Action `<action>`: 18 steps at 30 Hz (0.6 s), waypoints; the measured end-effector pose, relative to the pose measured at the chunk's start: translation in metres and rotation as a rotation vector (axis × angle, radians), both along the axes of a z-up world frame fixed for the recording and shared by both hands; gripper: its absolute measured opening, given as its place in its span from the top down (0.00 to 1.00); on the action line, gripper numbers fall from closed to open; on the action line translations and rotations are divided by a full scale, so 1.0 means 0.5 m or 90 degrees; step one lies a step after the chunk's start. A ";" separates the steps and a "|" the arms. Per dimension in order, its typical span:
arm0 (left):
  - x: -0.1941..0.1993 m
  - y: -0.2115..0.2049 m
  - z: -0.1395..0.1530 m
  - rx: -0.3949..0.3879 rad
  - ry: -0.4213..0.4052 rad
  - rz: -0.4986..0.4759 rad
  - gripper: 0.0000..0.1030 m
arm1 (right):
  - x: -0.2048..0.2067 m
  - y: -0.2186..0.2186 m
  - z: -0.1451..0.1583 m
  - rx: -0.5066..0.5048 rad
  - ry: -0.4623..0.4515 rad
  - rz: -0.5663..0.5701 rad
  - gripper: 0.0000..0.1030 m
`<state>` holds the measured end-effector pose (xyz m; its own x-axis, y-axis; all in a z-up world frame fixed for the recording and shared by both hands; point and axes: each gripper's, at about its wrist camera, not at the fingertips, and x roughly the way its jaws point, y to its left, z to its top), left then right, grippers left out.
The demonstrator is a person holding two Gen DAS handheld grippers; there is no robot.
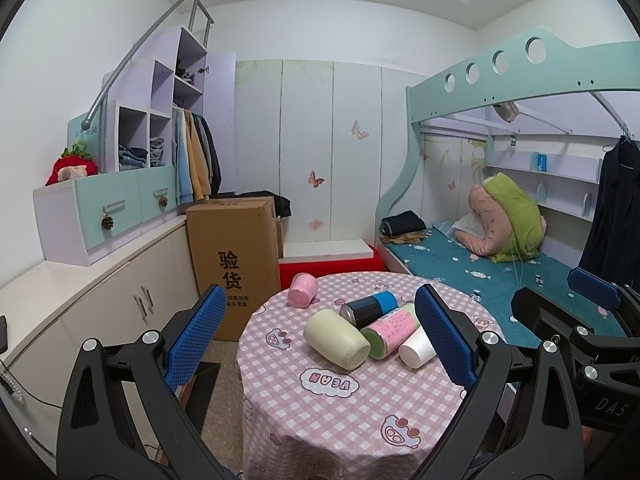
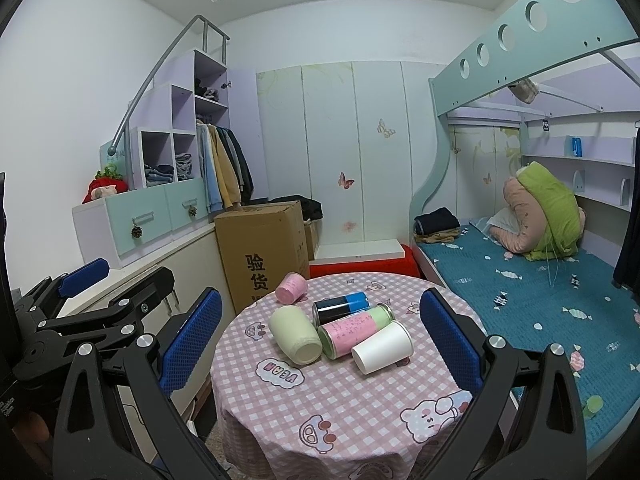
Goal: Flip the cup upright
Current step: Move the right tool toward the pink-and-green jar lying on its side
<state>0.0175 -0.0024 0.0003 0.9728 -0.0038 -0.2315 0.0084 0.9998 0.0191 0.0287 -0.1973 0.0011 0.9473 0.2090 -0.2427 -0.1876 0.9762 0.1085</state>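
Left gripper (image 1: 318,334) spread wide, blue pads (image 1: 198,334) gripping nothing, hovering above the near left edge of the round table (image 1: 360,432). Right gripper (image 2: 322,340) likewise spread wide and empty, poised over the near edge of the same table; also visible at the right border of the left view, just beside the left one. Between the pads, on the pink checked tablecloth (image 2: 320,400), five cups, all lying on their sides. Near the table's middle, pale green cup (image 2: 295,335) with its mouth toward the near edge. Just right of it, pink-and-green cup (image 2: 354,330), touching the white paper cup (image 2: 383,347) on its right, whose open mouth faces the near edge. Behind those, black-and-blue cup (image 2: 341,306), touching the pink-and-green one. Close to the far left edge, pink cup (image 2: 291,288), apart from the rest. Beyond the table's far left edge, cardboard box (image 2: 262,252) standing on the floor; beside it a low cabinet (image 1: 100,296) along the left wall. Off the table's right edge, bunk bed (image 2: 520,280) with teal bedding and a rolled quilt (image 2: 544,216) at its far end.
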 end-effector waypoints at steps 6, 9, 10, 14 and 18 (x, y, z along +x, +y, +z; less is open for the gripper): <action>0.047 -0.005 -0.035 0.001 0.023 -0.006 0.07 | 0.042 -0.011 -0.027 0.005 0.020 -0.004 0.07; 0.078 -0.004 -0.052 0.002 0.045 -0.006 0.07 | 0.062 -0.012 -0.038 0.005 0.034 -0.006 0.07; 0.089 -0.003 -0.059 0.002 0.054 -0.007 0.07 | 0.073 -0.013 -0.044 0.006 0.040 -0.005 0.07; 0.141 -0.006 -0.093 0.009 0.089 -0.007 0.07 | 0.116 -0.015 -0.072 0.004 0.067 -0.005 0.07; 0.194 -0.012 -0.123 0.013 0.130 -0.017 0.07 | 0.169 -0.021 -0.107 0.006 0.109 -0.009 0.07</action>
<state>0.1146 -0.0086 -0.0611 0.9056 -0.0223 -0.4237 0.0404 0.9986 0.0339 0.1132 -0.2076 -0.0525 0.8954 0.1988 -0.3984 -0.1516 0.9774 0.1472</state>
